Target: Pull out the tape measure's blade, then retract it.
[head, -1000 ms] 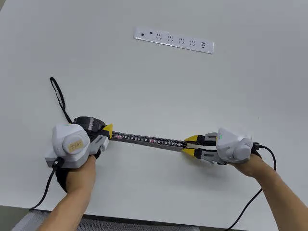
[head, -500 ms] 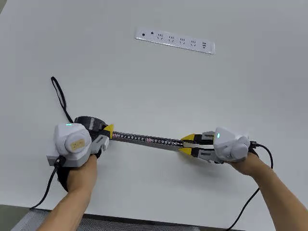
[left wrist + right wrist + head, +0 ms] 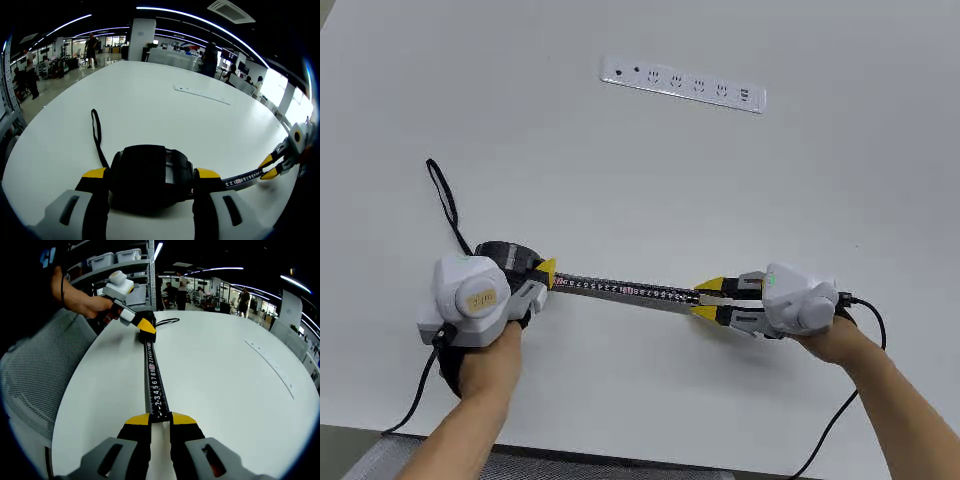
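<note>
Status: left hand-held gripper (image 3: 533,280) pinches the tape measure case (image 3: 150,175) between its jaws, low on the tabletop (image 3: 620,180). The right hand-held gripper (image 3: 160,418) is pressed together on the blade (image 3: 630,291) tip, with the blade stretched between the 2. Pull-out looks done or nearly so; retraction remains. The end hook is hidden inside the right jaws, and the lock state is unreadable.

Two grippers hold the tape measure blade (image 3: 625,290) drawn out.
The left gripper (image 3: 527,282) clamps the black case (image 3: 505,255), the right gripper (image 3: 704,298) pinches the blade's end; a strap (image 3: 445,205) trails from the case, and a white power strip (image 3: 682,84) lies well beyond.
</note>
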Demonstrator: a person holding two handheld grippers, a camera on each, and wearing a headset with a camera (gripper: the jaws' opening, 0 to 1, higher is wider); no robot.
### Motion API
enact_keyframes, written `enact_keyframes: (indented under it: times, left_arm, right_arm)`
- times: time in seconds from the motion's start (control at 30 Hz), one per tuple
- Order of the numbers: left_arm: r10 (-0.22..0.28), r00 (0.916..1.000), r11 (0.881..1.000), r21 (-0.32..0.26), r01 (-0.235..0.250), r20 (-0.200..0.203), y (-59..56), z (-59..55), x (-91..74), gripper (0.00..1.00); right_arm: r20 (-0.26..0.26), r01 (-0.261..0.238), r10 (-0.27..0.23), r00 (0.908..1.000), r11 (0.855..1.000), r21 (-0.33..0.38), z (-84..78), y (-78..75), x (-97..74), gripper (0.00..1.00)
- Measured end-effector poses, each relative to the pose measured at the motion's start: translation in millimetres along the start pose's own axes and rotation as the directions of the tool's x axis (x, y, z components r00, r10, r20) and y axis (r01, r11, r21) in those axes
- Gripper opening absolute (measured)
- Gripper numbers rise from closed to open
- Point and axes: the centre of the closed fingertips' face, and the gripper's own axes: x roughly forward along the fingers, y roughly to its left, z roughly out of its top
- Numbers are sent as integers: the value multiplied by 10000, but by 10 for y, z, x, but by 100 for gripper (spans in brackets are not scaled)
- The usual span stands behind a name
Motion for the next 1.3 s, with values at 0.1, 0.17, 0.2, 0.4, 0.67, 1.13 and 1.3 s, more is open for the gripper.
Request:
enact_keyframes:
  times: [0.1,0.17,0.2,0.4,0.67,1.13,1.3]
  left_arm:
    - [3,10000,10000,3,-3,18,2,-1,2,65]
    - [2,10000,10000,5,-2,6,-2,0,-1,65]
    - [0,10000,10000,14,0,11,-3,1,-2,65]
    - [-9,10000,10000,14,9,2,-8,5,-7,65]
    - [-29,10000,10000,8,29,0,-13,10,-11,65]
    - [-47,10000,10000,2,47,-6,-7,-1,3,65]
    - [-57,10000,10000,-10,57,-28,-7,-1,2,65]
  right_arm:
    - [9,-20,20,10000,10000,-14,9,1,11,12]
    - [10,-19,19,10000,10000,-10,23,-2,15,12]
    - [5,-25,25,10000,10000,-14,27,-2,18,12]
    - [4,-55,55,10000,10000,-33,41,-6,30,12]
    - [-1,-72,72,10000,9999,-80,52,-13,55,12]
    - [37,-130,130,9999,9999,-106,87,-9,109,12]
    - [35,-152,152,9999,9998,-122,104,-9,130,12]
